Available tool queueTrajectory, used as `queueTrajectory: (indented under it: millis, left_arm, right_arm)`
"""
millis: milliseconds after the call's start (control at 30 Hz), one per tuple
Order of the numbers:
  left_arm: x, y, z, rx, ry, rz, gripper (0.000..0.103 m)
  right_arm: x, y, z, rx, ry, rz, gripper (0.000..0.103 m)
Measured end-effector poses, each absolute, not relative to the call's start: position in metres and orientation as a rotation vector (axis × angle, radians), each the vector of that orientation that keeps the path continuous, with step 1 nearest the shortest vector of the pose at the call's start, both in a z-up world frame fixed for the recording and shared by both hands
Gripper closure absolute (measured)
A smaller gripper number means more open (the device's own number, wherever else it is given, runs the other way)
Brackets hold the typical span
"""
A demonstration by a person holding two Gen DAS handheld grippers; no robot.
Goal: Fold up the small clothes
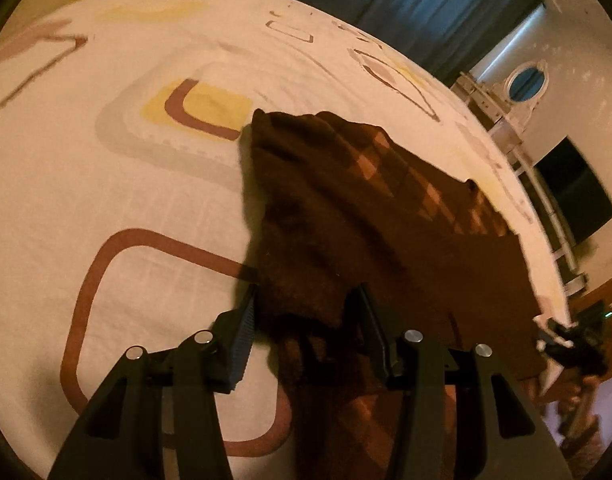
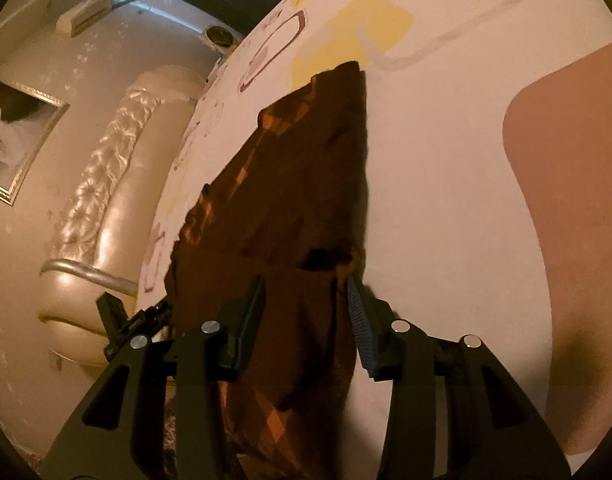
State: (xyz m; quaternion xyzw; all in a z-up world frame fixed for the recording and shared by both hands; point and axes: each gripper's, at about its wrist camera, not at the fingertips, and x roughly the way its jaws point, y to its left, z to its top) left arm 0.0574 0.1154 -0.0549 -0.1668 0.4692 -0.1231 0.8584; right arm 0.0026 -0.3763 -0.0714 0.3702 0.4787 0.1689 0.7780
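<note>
With both the left tool (image 1: 306,332) and right tool (image 2: 306,320) half open and gripping nothing, I judge the brown checked garment (image 1: 346,208) on the bed (image 1: 105,184) soft and light, best pinched at its near corners.

The bedsheet (image 1: 105,184) lies bare and flat to the left of the brown cloth (image 1: 346,208), giving wide free room there. On the right, the cloth reaches almost to the bed's edge, where a white rack (image 1: 546,200) stands near. The padded headboard (image 2: 105,184) closes off that side.
</note>
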Motion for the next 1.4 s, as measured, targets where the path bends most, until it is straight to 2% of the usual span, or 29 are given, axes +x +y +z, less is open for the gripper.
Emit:
queueTrajectory:
  millis: [333,533,700,800,1033,1100,1200,1333,1400]
  left_arm:
    - [0.057,0.113,-0.056,-0.328,0.970,-0.237,0.054]
    - [0.055,0.112,-0.056,-0.329,0.964,-0.233,0.054]
    - [0.054,0.111,-0.057,-0.336,0.957,-0.235,0.054]
    - [0.054,0.111,-0.057,-0.335,0.954,-0.231,0.054]
    - [0.054,0.112,-0.058,-0.336,0.952,-0.241,0.054]
    - [0.054,0.113,-0.058,-0.338,0.946,-0.244,0.054]
    - [0.053,0.112,-0.059,-0.338,0.940,-0.236,0.054]
    - [0.053,0.111,-0.058,-0.336,0.939,-0.232,0.054]
    - [0.053,0.111,-0.058,-0.336,0.939,-0.232,0.054]
  right_arm:
    - [0.001,-0.365,-0.054,0.642,1.026,0.364,0.062]
    - [0.002,-0.354,-0.063,0.594,1.060,0.373,0.077]
    - [0.004,-0.352,-0.065,0.569,1.063,0.365,0.099]
    - [0.003,-0.347,-0.061,0.518,1.047,0.354,0.102]
    - [0.004,-0.359,-0.055,0.550,1.006,0.330,0.097]
    - [0.007,-0.363,-0.055,0.565,0.997,0.330,0.085]
    - [0.013,-0.359,-0.061,0.558,1.013,0.360,0.078]
    - [0.016,-0.346,-0.067,0.483,1.046,0.385,0.078]
    - [0.014,-0.342,-0.065,0.435,1.047,0.385,0.085]
